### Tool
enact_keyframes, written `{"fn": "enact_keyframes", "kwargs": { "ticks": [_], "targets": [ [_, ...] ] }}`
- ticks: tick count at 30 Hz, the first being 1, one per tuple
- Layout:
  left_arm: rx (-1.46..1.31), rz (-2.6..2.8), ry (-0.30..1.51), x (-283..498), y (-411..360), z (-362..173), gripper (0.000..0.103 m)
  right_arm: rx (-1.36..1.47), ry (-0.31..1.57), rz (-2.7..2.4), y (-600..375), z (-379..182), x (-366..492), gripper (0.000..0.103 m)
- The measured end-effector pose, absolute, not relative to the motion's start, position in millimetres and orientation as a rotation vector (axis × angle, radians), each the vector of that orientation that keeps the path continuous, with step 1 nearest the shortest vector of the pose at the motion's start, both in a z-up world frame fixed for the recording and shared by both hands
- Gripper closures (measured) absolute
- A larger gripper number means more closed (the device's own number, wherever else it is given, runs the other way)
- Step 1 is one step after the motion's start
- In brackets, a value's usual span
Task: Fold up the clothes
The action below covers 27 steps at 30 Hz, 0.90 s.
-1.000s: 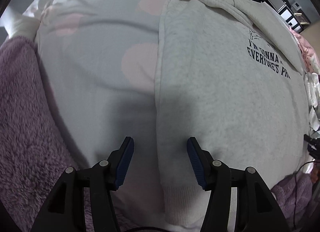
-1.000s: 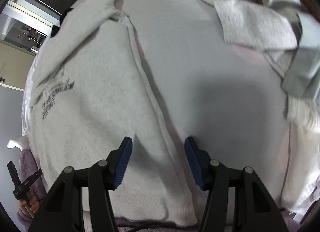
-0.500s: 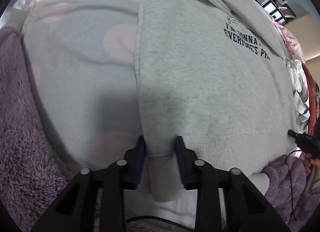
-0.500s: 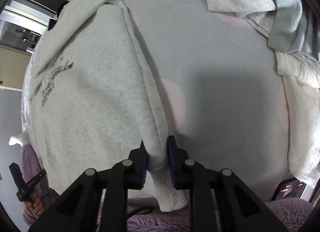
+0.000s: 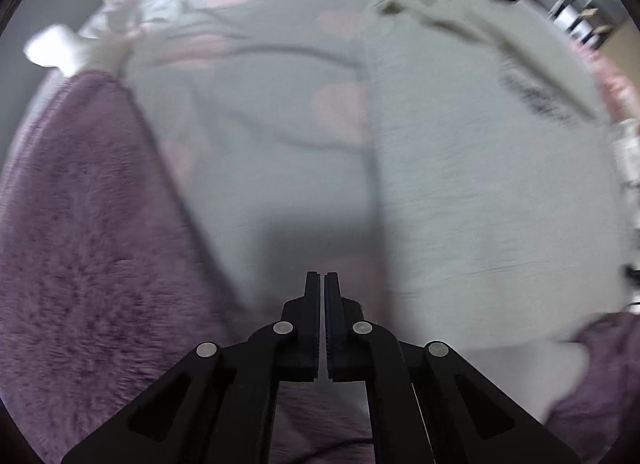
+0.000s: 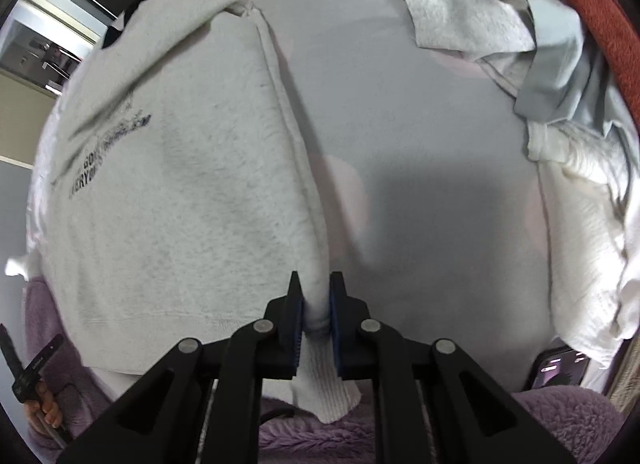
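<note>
A light grey sweatshirt [image 6: 180, 183] with dark printed text lies flat on a grey bedsheet [image 6: 420, 143] with pink spots. My right gripper [image 6: 316, 284] is shut on the sweatshirt's right bottom corner, with the ribbed hem hanging below the jaws. In the blurred left wrist view the sweatshirt [image 5: 480, 183] lies to the right. My left gripper [image 5: 322, 280] is shut with nothing between its fingers, over the sheet [image 5: 260, 163] just left of the sweatshirt's edge.
A pile of white and pale blue clothes [image 6: 560, 123] lies at the right of the bed, with a red edge [image 6: 592, 23] behind it. A purple fleece blanket [image 5: 80, 244] covers the left side. A phone [image 6: 560, 370] lies at the lower right.
My left gripper held the sweatshirt's left bottom corner half a second ago; now it is fully shut and empty, shifted left off the fabric. My right gripper keeps its hold on the other corner.
</note>
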<state>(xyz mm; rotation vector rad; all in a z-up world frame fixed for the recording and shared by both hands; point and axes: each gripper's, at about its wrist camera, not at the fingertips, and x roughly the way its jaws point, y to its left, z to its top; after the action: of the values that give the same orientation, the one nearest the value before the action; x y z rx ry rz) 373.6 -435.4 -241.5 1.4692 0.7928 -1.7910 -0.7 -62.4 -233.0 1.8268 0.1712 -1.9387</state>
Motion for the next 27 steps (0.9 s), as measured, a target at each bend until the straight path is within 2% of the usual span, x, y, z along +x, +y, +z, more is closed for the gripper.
{"fn": "enact_keyframes", "kwargs": {
  "ticks": [2,5,7,10,13,18,21,24,27],
  "targets": [
    [1.465,-1.812,0.883,373.7,-440.1,-243.5,0.101,1.843,0.195,-1.941,-61.4,-233.2,-1.2,0.086],
    [1.437,-1.890,0.868,366.7,-437.6,-230.2,0.099,1.812,0.210,-1.972,-57.4,-223.5,1.3,0.085],
    [1.439,-1.960,0.835,358.9,-431.3,-221.6,0.093,1.753,0.260,-2.001,-58.4,-212.1,6.9,0.083],
    [1.508,-2.038,0.695,351.2,-412.1,-215.0,0.082,1.625,0.368,-1.983,-70.5,-194.3,22.4,0.079],
    [1.577,-2.108,0.543,343.8,-392.1,-209.0,0.077,1.513,0.470,-1.936,-84.7,-181.5,35.8,0.079],
    [1.682,-2.210,0.275,331.5,-358.9,-198.9,0.074,1.441,0.538,-1.836,-103.4,-178.9,56.3,0.079],
    [1.742,-2.238,0.107,331.6,-338.0,-195.7,0.060,1.449,0.545,-1.795,-122.8,-188.7,67.7,0.078],
    [1.804,-2.238,-0.047,325.7,-319.5,-204.3,0.058,1.474,0.557,-1.750,-142.9,-198.1,73.5,0.078],
    [1.845,-2.231,-0.193,322.0,-303.2,-216.1,0.057,1.469,0.643,-1.689,-152.3,-201.7,81.1,0.077]
  ]
}}
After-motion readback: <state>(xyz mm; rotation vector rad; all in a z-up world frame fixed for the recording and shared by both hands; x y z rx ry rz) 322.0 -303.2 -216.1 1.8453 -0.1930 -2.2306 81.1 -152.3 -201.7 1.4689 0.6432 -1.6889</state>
